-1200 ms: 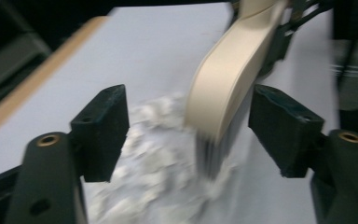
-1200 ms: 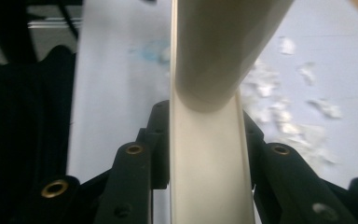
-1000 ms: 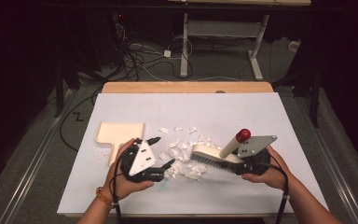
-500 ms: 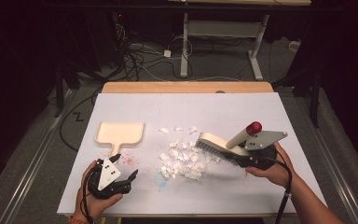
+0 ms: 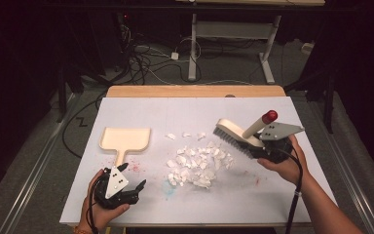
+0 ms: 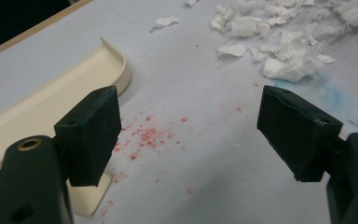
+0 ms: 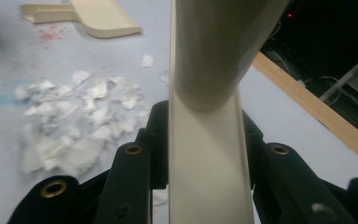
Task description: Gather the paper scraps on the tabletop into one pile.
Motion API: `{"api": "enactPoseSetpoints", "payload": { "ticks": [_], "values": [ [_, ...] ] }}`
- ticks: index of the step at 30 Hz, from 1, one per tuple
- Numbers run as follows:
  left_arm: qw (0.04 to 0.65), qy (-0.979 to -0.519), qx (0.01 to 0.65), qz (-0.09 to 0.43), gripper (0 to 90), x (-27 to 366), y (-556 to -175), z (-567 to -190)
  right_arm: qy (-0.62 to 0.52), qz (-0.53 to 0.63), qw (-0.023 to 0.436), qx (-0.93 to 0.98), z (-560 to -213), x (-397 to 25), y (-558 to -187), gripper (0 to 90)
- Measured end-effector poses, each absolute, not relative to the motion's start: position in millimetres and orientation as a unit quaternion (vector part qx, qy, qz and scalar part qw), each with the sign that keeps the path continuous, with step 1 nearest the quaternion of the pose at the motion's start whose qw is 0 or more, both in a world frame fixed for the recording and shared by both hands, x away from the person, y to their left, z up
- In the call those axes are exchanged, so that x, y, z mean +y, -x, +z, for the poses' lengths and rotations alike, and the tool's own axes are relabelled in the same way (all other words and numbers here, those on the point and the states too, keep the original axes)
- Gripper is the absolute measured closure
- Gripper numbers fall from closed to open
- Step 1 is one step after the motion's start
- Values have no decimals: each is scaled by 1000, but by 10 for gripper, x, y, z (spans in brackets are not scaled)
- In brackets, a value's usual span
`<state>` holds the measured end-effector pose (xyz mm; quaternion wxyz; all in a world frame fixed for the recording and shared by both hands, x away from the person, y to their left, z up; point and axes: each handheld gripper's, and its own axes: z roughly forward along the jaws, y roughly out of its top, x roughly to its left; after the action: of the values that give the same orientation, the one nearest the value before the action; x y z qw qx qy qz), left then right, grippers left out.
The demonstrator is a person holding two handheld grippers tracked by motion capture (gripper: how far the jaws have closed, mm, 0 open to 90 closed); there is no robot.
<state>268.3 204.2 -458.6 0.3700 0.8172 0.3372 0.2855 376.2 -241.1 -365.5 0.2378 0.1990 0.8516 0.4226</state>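
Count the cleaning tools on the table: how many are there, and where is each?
2. The cream dustpan lies at the table's left, untouched. The brush is at the right, clamped in the right gripper.

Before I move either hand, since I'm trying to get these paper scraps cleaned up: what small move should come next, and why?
Probably ease the left gripper forward onto the dustpan handle and close. Its jaws stand open with nothing between them, and the handle lies just ahead beside one jaw. The right gripper already clamps the brush, lifted beside the paper scraps, so sweeping seems to wait on the pan.
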Motion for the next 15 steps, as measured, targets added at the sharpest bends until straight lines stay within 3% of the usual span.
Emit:
{"api": "enactPoseSetpoints", "payload": {
  "ticks": [5, 15],
  "values": [
    [365, -822, 331, 284, 201, 1994, -2718, -4597, -193, 405, 259, 855, -3636, -2344, -4049, 676],
    [371, -822, 333, 276, 201, 2006, -2691, -4593, -164, 373, 264, 874, -3836, -1736, -4834, 675]
  ]
}}
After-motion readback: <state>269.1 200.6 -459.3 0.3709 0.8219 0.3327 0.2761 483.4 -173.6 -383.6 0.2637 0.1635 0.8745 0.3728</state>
